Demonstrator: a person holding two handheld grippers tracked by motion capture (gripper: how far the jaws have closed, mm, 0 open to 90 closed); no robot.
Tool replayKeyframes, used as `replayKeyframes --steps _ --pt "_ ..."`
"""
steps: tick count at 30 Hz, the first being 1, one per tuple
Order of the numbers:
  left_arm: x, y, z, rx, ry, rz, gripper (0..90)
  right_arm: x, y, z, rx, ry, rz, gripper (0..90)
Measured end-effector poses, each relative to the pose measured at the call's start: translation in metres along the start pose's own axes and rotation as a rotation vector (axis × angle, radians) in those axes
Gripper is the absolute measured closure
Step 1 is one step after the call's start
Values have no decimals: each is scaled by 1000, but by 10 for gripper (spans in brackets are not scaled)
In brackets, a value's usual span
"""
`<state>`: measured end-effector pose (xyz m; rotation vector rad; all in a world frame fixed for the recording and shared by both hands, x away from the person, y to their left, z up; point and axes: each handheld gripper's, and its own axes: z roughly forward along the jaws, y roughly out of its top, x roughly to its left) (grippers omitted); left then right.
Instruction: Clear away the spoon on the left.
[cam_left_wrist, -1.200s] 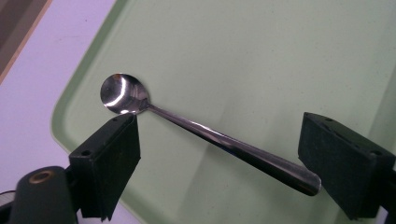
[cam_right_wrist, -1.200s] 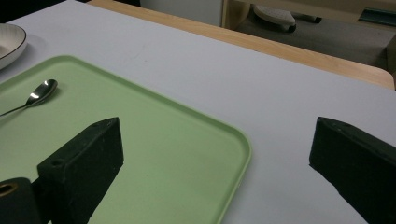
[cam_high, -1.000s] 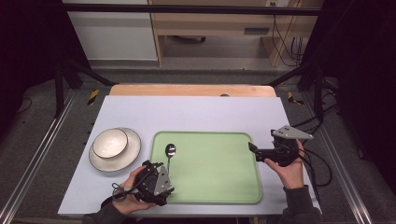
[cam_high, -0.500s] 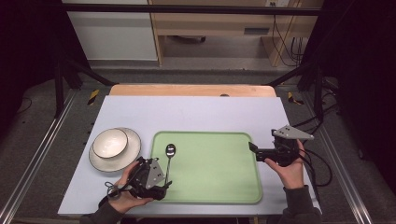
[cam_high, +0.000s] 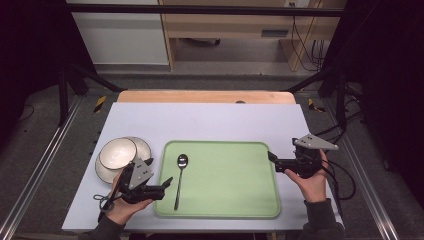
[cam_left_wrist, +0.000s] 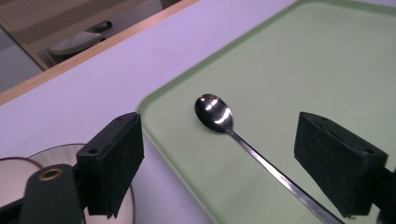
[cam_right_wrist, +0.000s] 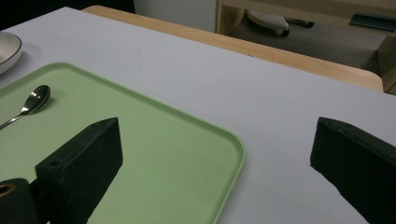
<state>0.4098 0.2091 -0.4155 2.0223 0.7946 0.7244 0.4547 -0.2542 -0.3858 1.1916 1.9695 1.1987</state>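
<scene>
The left gripper (cam_left_wrist: 219, 163) stands wide open, its jaws either side of the spoon's (cam_left_wrist: 243, 140) handle without touching it. The right gripper (cam_right_wrist: 219, 163) is also spread wide, empty, over the right rim of the green tray (cam_high: 230, 207). The spoon lies in the tray's left part; a white bowl (cam_high: 117, 152) sits on a plate (cam_high: 142, 145) left of the tray.

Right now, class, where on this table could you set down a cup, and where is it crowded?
Free: the tray floor right of the spoon, and the bare table between the tray's far rim and the wooden edge. Crowded: the near-left corner, where the bowl, its plate and the left claw cluster.
</scene>
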Motion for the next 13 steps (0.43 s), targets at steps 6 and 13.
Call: replayKeyframes --steps 6,13 --pt "12 -5 -8 -54 32 -106 165 -1 0 -2 -9 -11 9 25" --pt "24 -12 -14 -77 68 -167 170 -3 -1 -1 -9 -19 15 25"
